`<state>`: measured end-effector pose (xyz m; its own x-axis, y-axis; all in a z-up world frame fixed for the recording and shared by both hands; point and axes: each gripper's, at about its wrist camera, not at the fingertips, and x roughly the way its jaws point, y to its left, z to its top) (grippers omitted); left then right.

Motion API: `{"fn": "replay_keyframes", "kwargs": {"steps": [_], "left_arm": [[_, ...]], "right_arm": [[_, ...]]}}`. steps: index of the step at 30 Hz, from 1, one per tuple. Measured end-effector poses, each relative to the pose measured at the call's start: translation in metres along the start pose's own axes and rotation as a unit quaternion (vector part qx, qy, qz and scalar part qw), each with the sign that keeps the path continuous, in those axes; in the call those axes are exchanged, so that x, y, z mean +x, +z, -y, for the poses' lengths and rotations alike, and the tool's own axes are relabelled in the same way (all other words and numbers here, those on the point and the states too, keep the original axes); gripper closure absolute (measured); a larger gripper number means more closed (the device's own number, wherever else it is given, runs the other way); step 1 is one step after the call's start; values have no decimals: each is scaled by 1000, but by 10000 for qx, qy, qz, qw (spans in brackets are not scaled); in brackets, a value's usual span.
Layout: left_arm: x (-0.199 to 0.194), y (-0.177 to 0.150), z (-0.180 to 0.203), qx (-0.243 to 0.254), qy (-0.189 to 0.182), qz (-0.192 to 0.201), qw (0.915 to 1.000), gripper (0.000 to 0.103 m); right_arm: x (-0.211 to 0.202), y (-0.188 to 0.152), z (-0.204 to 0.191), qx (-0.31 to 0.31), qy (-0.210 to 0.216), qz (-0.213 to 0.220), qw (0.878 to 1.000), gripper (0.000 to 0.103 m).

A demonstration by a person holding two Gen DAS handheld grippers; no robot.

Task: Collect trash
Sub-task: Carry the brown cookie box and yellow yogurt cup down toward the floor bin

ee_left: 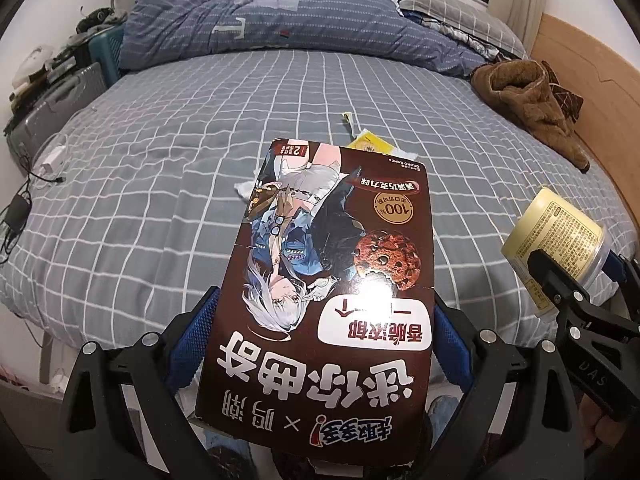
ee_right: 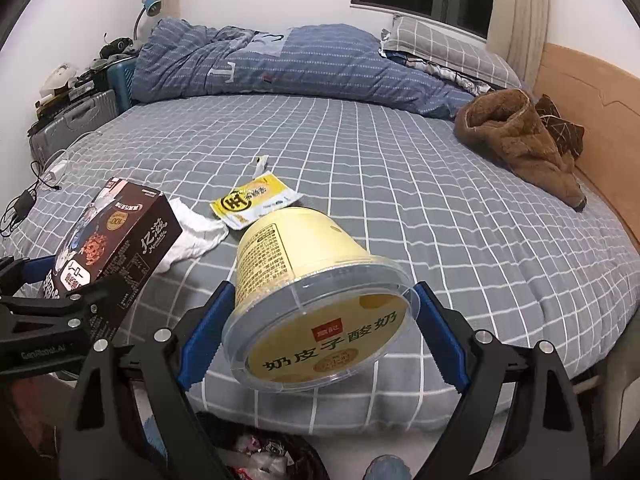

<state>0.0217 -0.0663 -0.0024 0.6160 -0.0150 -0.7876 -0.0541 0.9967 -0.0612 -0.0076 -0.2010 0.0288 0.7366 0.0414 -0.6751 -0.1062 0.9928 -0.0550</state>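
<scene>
Checked bed [ee_right: 400,184] carries a yellow wrapper [ee_right: 254,200] and white tissue [ee_right: 192,232]. Left claw [ee_left: 320,320] grasps the cookie box [ee_left: 332,280]. Right claw [ee_right: 320,320] grasps the yogurt tub [ee_right: 312,280].

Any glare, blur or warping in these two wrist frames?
Left wrist: a bright glare patch sits on the cookie box below the printed cookie; print stays legible. Right wrist: the yogurt cup lid is sharp, without strong glare. Both views: fisheye bends the bed grid, and the corners are black.
</scene>
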Motion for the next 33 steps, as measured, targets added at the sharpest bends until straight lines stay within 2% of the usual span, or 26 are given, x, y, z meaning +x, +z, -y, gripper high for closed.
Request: {"fn": "replay_keyframes", "kwargs": {"steps": [12, 23, 33], "left_arm": [[-27, -31, 1, 10, -5, 42, 10000, 11], [-39, -64, 0, -67, -3, -115, 9999, 11], [-45, -106, 1, -17, 109, -317, 9994, 11]], "right_arm": [[-32, -26, -5, -5, 42, -7, 10000, 18], [-53, -56, -7, 109, 51, -154, 9998, 18], [-72, -92, -14, 205, 143, -396, 9989, 18]]}}
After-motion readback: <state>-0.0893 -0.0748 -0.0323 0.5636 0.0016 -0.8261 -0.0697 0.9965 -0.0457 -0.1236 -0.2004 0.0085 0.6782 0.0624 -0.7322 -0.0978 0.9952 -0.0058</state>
